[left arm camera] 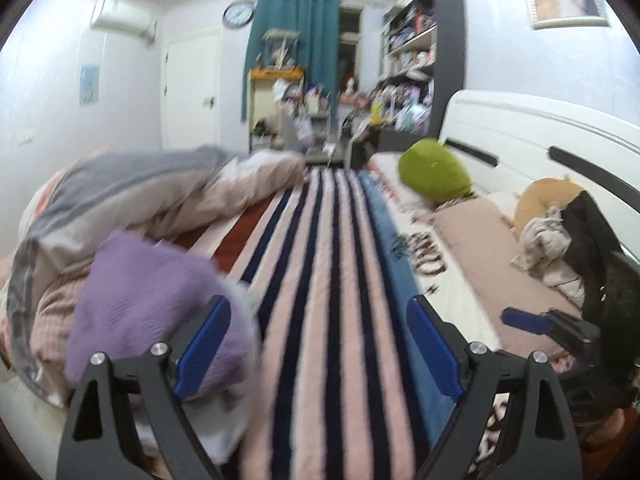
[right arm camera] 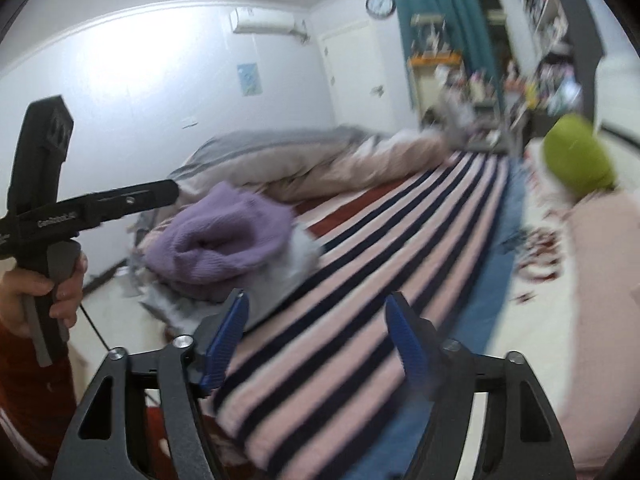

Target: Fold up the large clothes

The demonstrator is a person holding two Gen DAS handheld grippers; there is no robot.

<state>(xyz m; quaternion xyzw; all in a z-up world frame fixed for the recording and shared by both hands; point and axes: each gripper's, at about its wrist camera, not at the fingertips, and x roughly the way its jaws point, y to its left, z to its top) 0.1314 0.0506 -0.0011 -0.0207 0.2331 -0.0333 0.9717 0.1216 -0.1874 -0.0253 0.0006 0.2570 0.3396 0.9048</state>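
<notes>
1. I am holding my left gripper (left arm camera: pixel 318 344) above the near end of the striped garment (left arm camera: pixel 320 280), with its blue pads spread wide and nothing between them.
2. My right gripper (right arm camera: pixel 316 336) is hovering over the same striped garment (right arm camera: pixel 360 300) from a slightly different angle, its jaws likewise released and gripping nothing.
3. The striped garment, pink with navy bands and a blue edge, is lying stretched out lengthwise along the middle of the bed, running from the near edge toward the far end.
4. A purple knit sweater (left arm camera: pixel 152 304) is sitting bunched up at the garment's left side, near the bed's left edge, with a patch of pale grey fabric (right arm camera: pixel 296 264) just beside it and touching the stripes.
5. Behind the sweater, a grey and beige duvet (left arm camera: pixel 132 196) is piled along the left side of the bed.
6. A green pillow (left arm camera: pixel 434 174) is resting at the bed's right side against the white headboard (left arm camera: pixel 540 136), and a pinkish pillow (left arm camera: pixel 492 248) is lying nearer along that edge.
7. In the right wrist view my left hand (right arm camera: pixel 44 296) is gripping the black handle of the left gripper (right arm camera: pixel 84 206) at the frame's left edge.
8. In the left wrist view, one blue pad of my right gripper (left arm camera: pixel 524 320) is showing at the right, over the pinkish pillow.
9. Both views are blurring, so fine fabric detail is hard to tell.
</notes>
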